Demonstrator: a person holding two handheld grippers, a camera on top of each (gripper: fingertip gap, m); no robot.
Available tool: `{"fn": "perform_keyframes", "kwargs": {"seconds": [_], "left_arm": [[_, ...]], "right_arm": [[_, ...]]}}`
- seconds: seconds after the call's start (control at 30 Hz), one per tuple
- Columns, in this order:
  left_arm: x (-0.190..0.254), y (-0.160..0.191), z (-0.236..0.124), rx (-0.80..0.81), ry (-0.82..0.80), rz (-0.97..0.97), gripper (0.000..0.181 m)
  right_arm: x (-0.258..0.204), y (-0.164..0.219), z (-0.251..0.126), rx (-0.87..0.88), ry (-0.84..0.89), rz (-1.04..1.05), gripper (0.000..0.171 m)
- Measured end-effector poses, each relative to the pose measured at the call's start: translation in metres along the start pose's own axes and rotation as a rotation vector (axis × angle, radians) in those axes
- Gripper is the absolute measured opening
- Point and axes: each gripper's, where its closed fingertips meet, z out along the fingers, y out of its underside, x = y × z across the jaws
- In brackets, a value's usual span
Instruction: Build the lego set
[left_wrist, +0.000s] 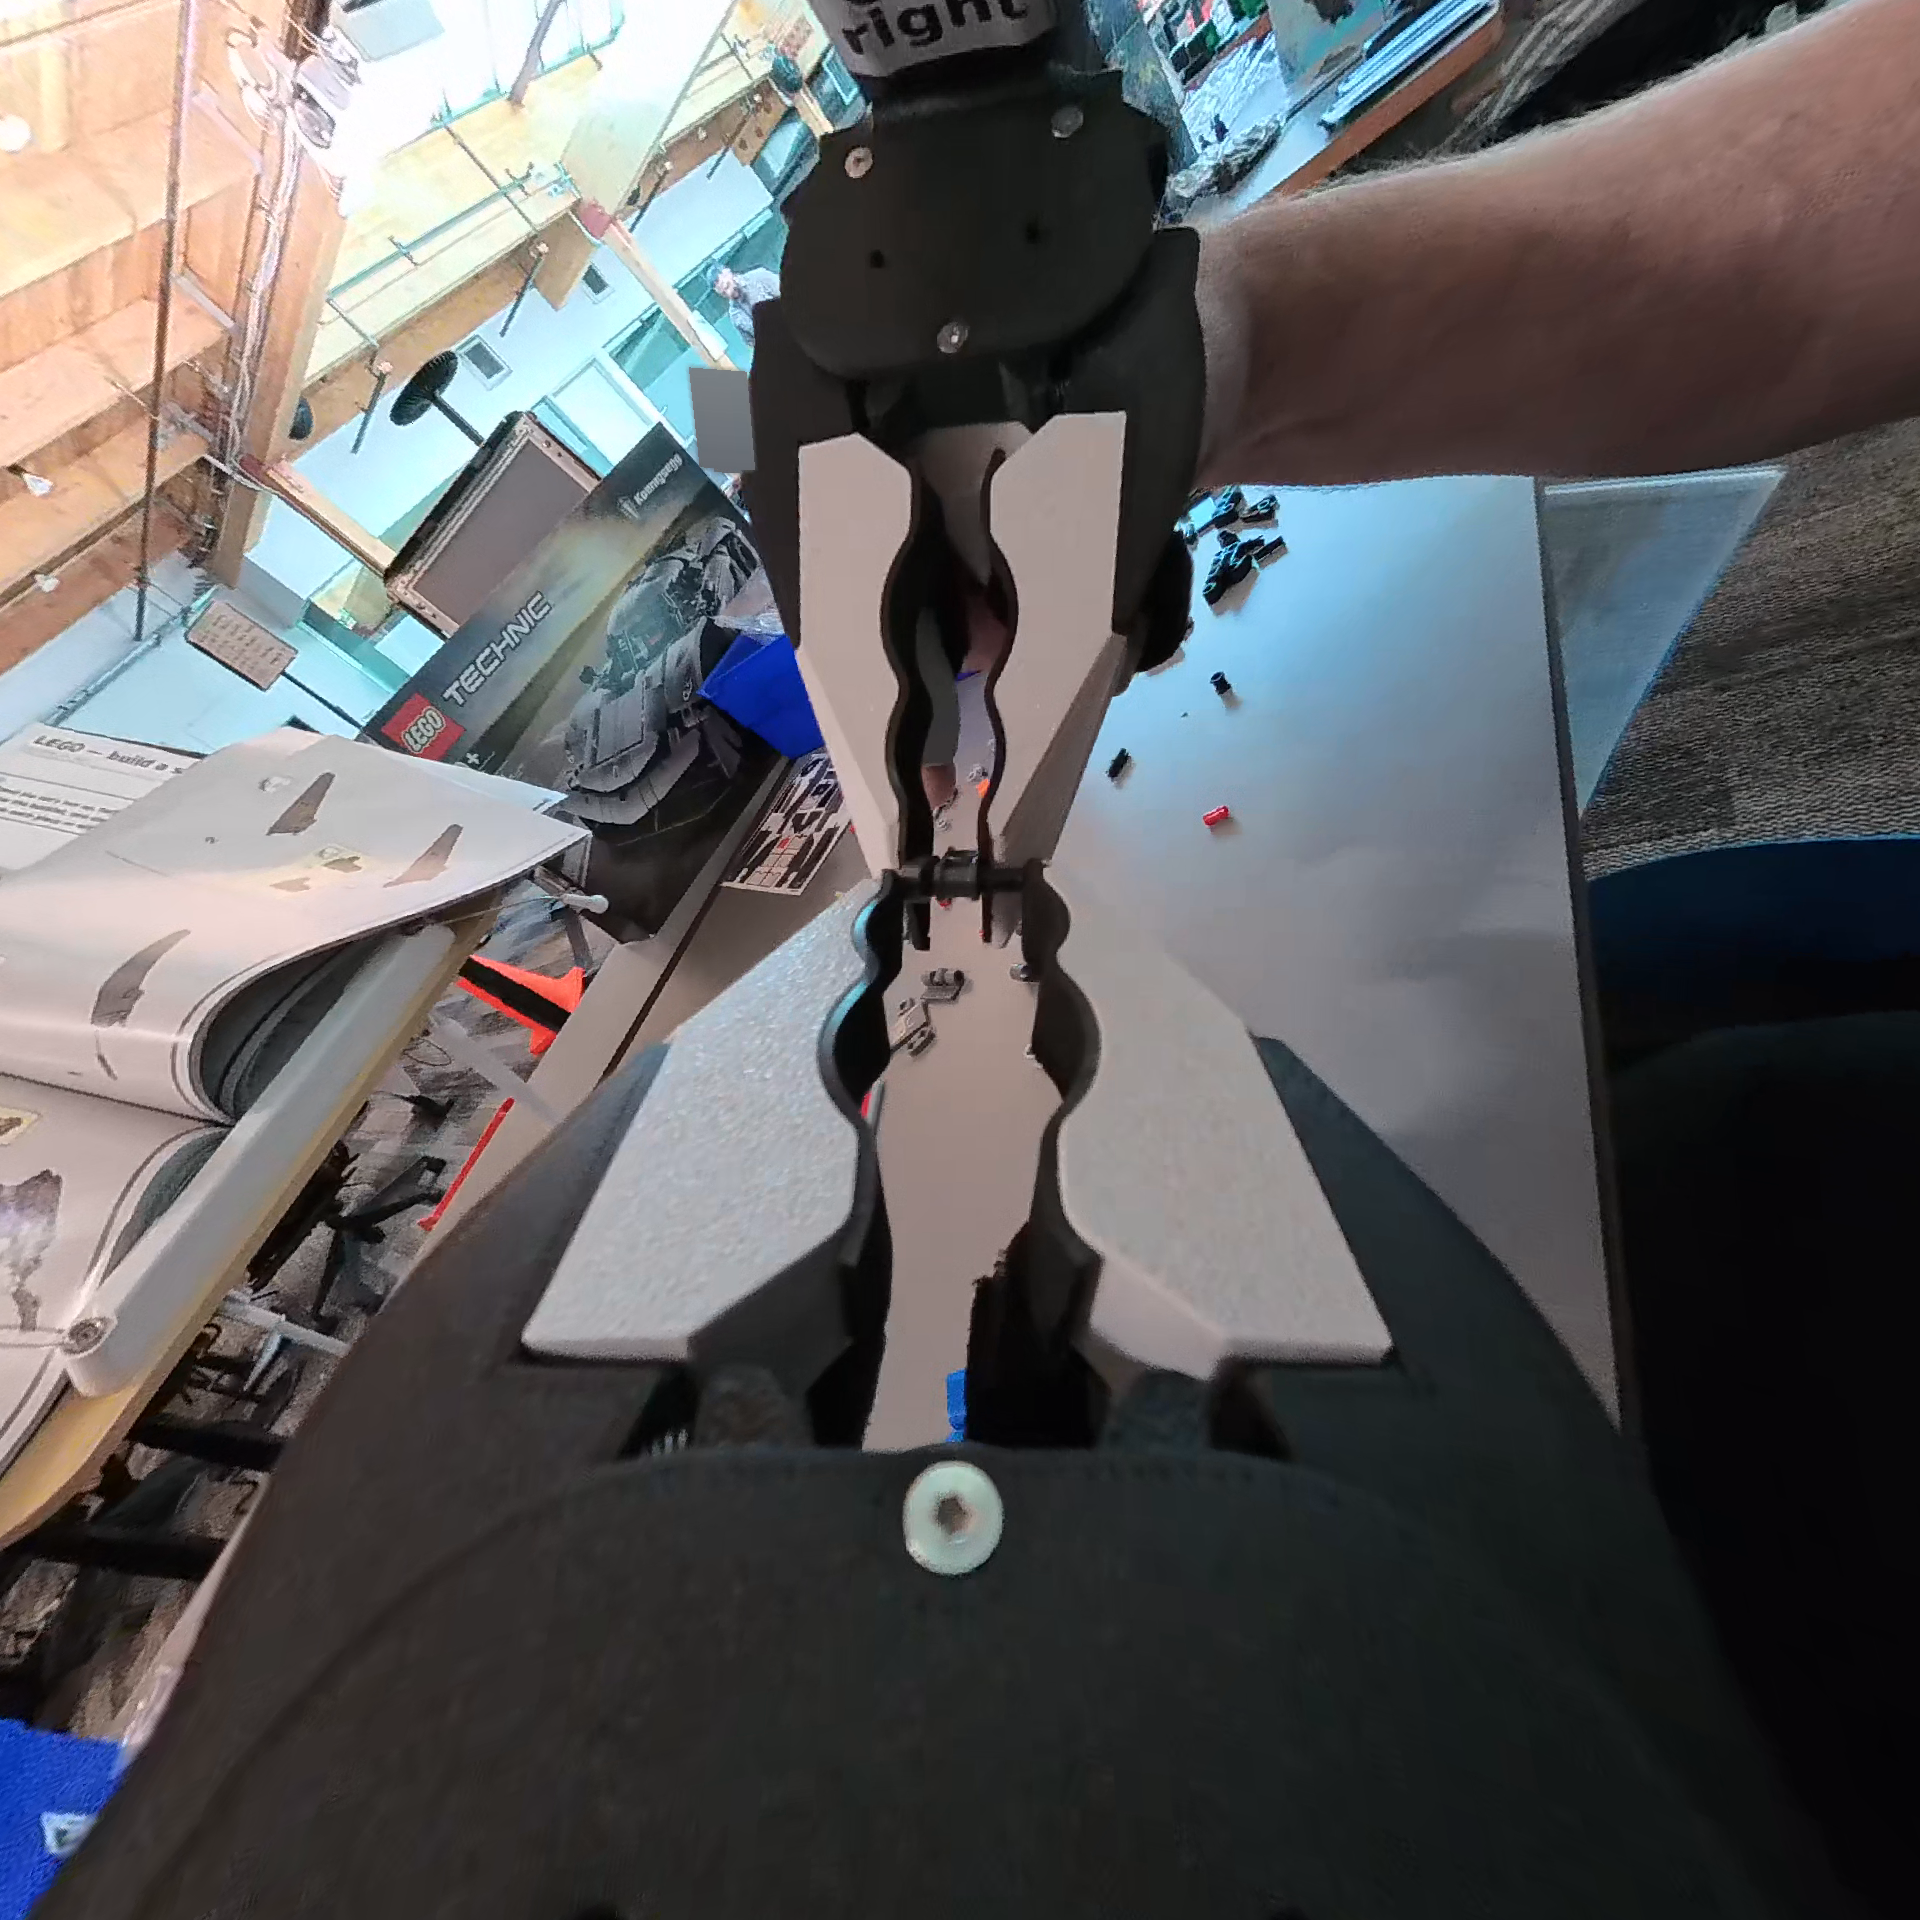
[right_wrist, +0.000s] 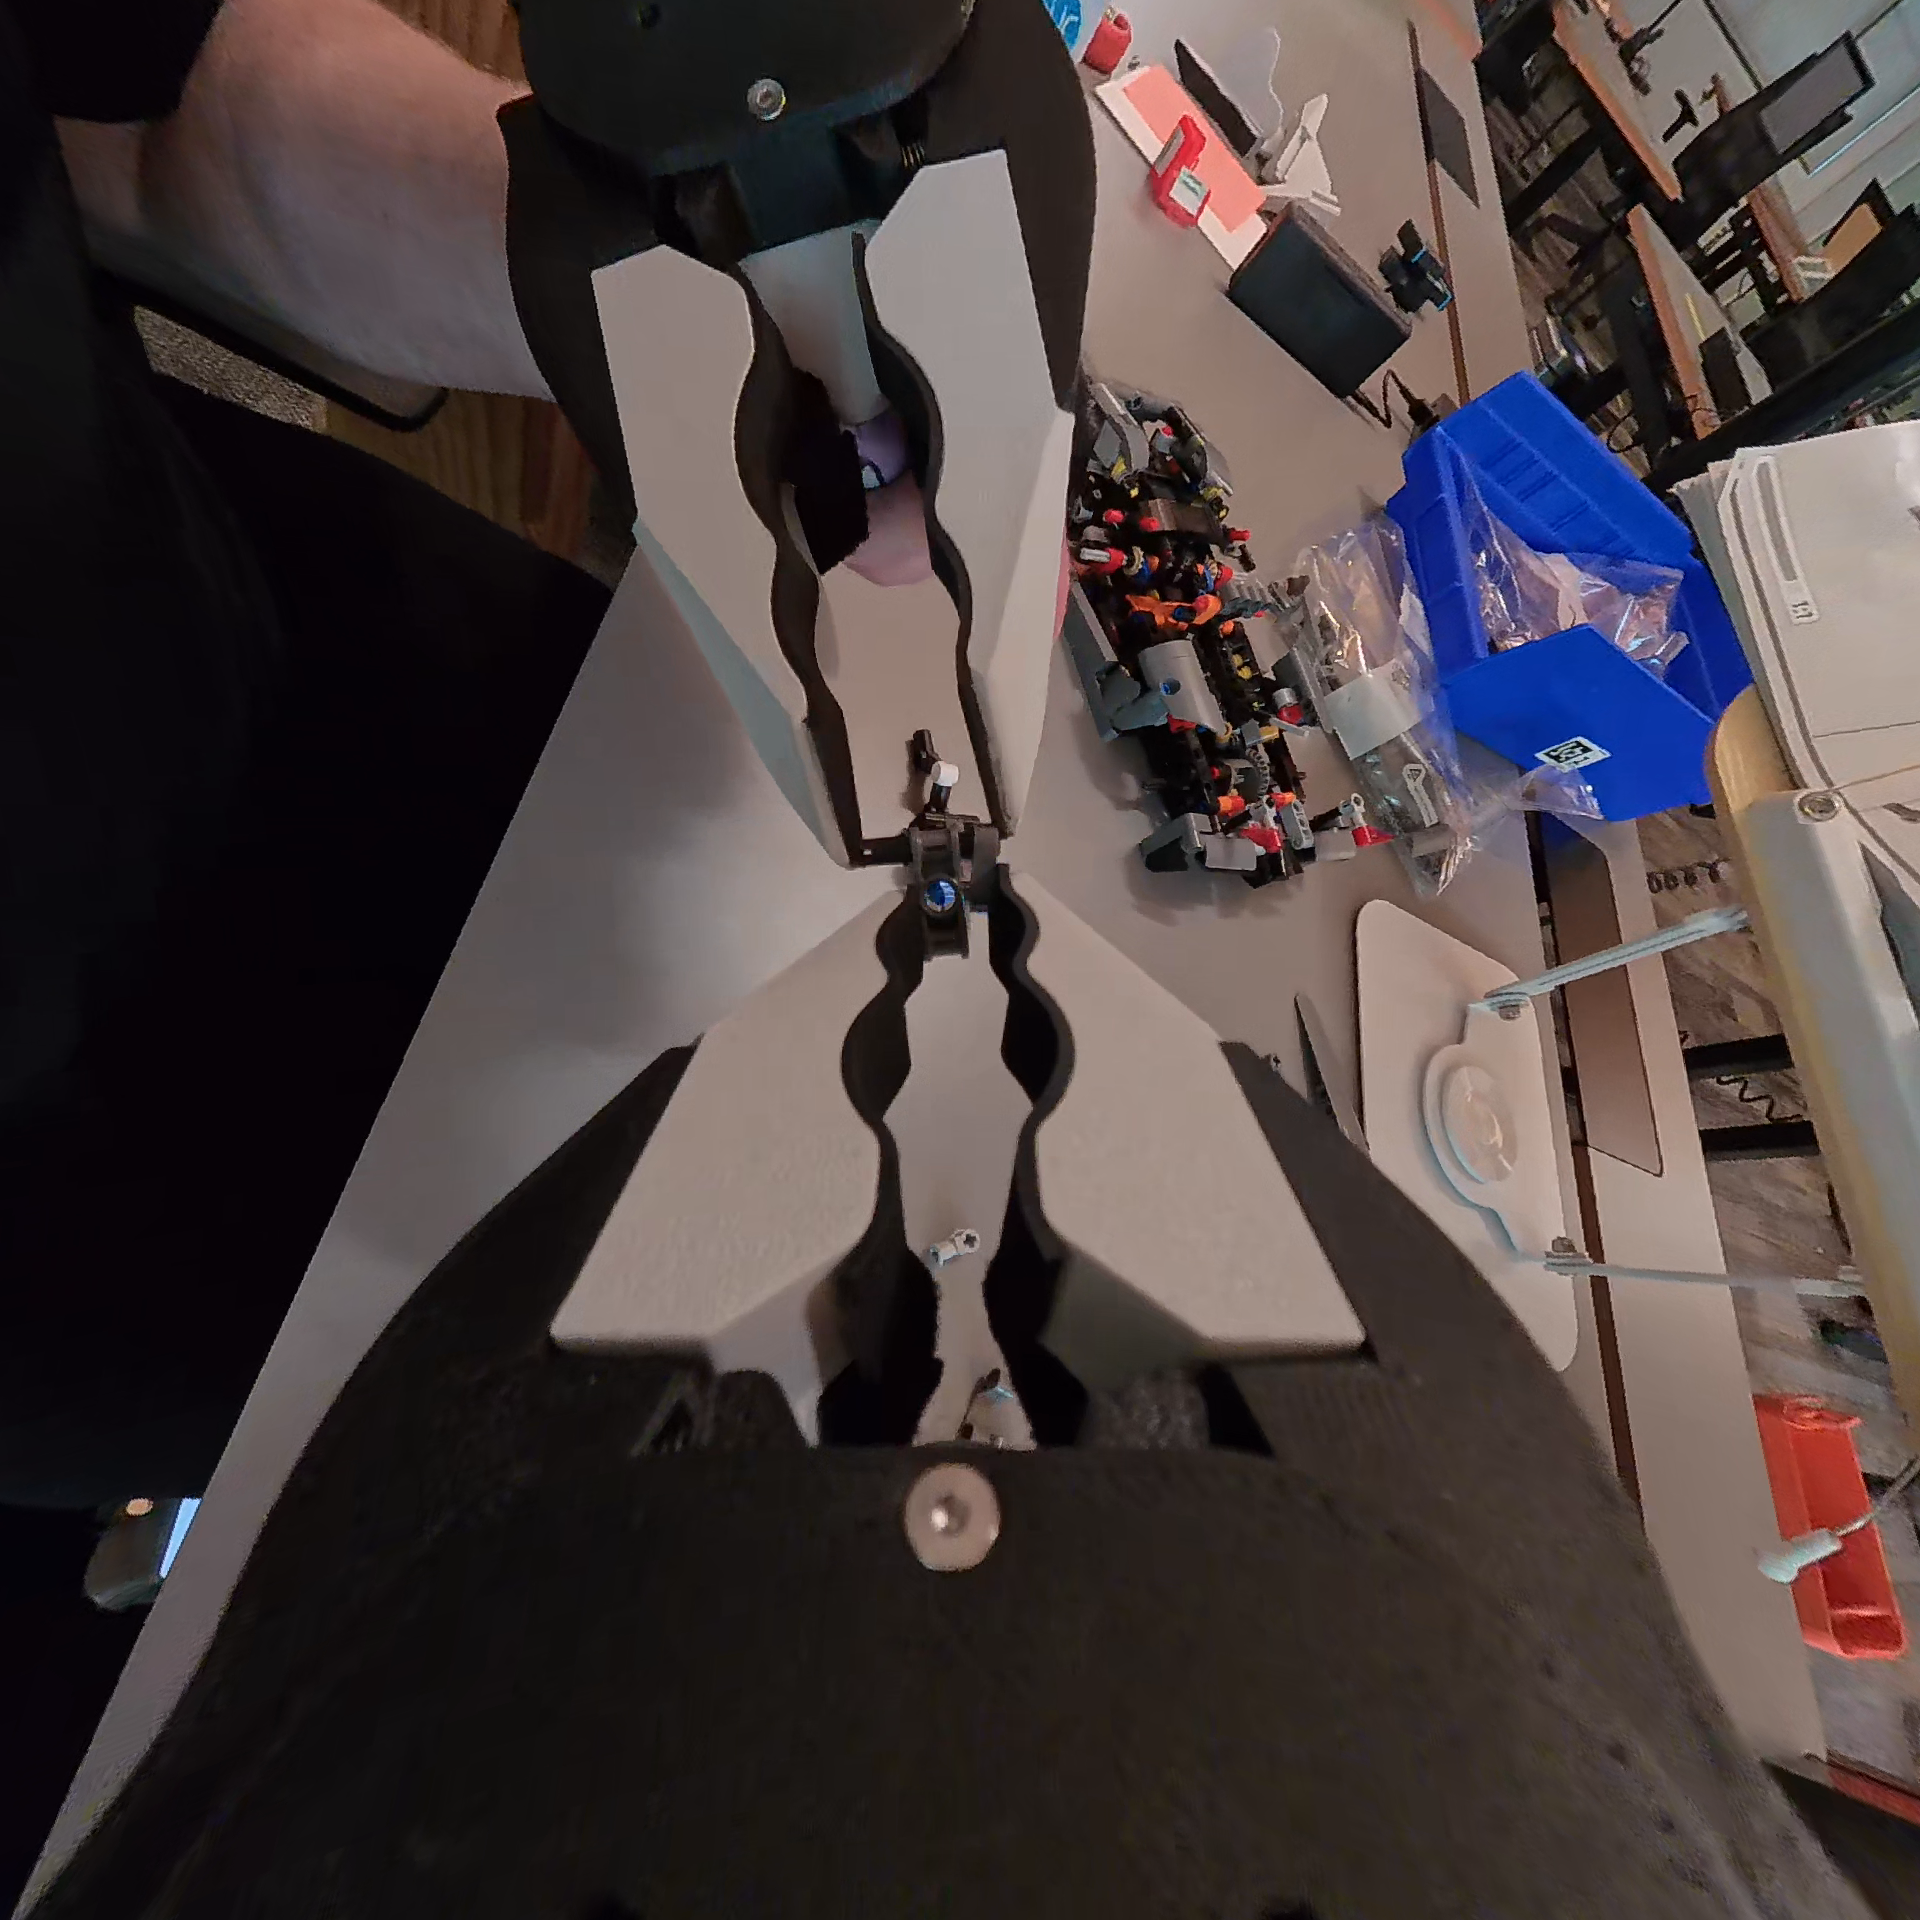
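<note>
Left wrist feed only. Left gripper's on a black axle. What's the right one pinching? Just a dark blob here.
Observer: The right gripper is shut on a black connector with a blue pin in its hole.
Operator: Where's the main build?
Observer: The partly built model lies on the table, off to one side of the fingers.
Operator: More parts nearby?
Observer: A clear bag of pieces lies between the model and the blue bins.
</note>
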Motion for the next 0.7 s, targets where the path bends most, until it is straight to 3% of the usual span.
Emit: {"fn": "perform_keyframes", "kwargs": {"seconds": [0.7], "left_arm": [[-0.0044,-0.0006,0.0031,-0.030,-0.092,0.074,0.019]], "right_arm": [[0.0061,0.0022,0.0010,-0.036,0.028,-0.013,0.007]]}}
